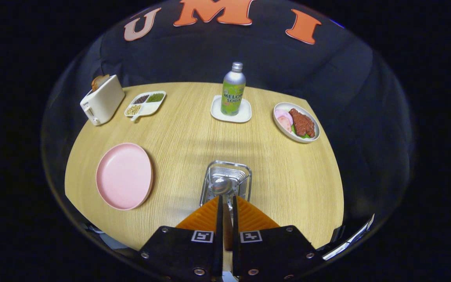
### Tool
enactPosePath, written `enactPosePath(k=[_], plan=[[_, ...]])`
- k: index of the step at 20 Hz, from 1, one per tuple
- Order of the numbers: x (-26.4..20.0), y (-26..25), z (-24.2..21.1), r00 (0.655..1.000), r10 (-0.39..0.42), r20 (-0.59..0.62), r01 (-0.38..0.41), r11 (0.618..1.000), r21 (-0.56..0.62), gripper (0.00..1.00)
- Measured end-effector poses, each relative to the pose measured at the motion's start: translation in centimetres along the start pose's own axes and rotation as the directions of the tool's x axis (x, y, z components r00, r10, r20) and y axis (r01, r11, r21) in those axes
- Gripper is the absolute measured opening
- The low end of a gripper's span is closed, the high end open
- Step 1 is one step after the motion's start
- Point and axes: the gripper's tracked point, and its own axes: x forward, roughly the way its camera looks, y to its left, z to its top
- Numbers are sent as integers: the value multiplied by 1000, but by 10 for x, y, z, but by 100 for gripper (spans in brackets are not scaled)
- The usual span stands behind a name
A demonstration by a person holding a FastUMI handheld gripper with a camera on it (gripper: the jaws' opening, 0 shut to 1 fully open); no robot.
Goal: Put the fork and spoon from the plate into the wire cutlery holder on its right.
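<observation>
The gripper (225,201) was clamped on the spoon (221,185), whose bowl hung over the holder (226,180) at twelve o'clock of the fingers, while the plate (124,175) at ten o'clock lay bare, so the task looked nearly finished.

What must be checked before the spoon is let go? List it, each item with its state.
1. Tool shut on the spoon handle: ok.
2. Spoon bowl above the wire cutlery holder: ok.
3. Spoon low enough inside the holder to drop safely: cannot tell.
4. Pink plate free of cutlery: ok.
5. Fork already in the holder: cannot tell.
</observation>
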Motion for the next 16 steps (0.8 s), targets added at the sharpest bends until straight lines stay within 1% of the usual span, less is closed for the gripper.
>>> enactPosePath(k=[2,3,5,6,9,12,14,16], plan=[[-13,1,28,995,23,101,-27,999,38,10],[-20,-1,43,987,21,162,-29,999,44,10],[-42,-9,79,955,1,297,-14,999,41,11],[-55,-14,98,929,-13,370,-2,999,42,11],[-103,-24,153,828,-37,559,2,998,63,13],[-153,-27,192,725,-38,688,-6,998,61,16],[-186,-25,207,659,-23,752,-5,999,35,18],[-214,-24,217,600,-23,800,-6,999,33,31]])
